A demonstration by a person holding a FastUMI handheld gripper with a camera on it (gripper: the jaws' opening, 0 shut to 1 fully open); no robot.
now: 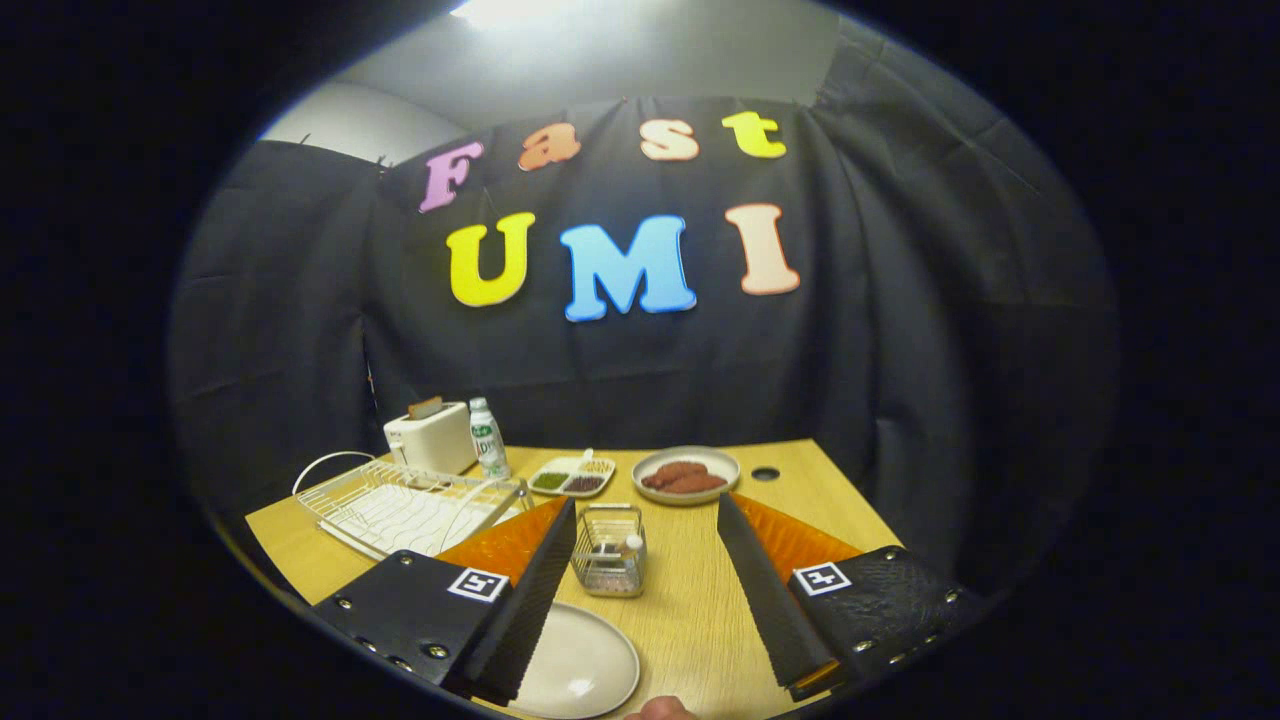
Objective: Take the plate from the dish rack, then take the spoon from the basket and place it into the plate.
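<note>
While the gripper [645, 580] hangs above the light wooden table [700, 620] with its two fingers spread wide and nothing between them, the round off-white plate [580, 665] lies flat just under the left finger, at about seven o'clock. It is out of the rack and set down, so step one looks done. A fingertip of a person [660, 709] peeks in at six o'clock.

Straight ahead at twelve, between the fingers, stands the small wire basket [610, 550]. A white-tipped handle, likely the spoon [632, 543], stands upright inside; what else is in there I can't tell. The open fingers seem lined up on it, ready for the spoon grab.

At ten o'clock, beyond the left finger, the white wire dish rack [400, 505] sits with nothing standing in its slots. Farther off, a white divided tray [572, 477] holds green, dark and pale fillings, and a grey round dish [686, 474] at one o'clock carries reddish-brown pieces. Farthest at ten, a white toaster [430, 438] with something in its slot stands beside a clear bottle [488, 438].
</note>
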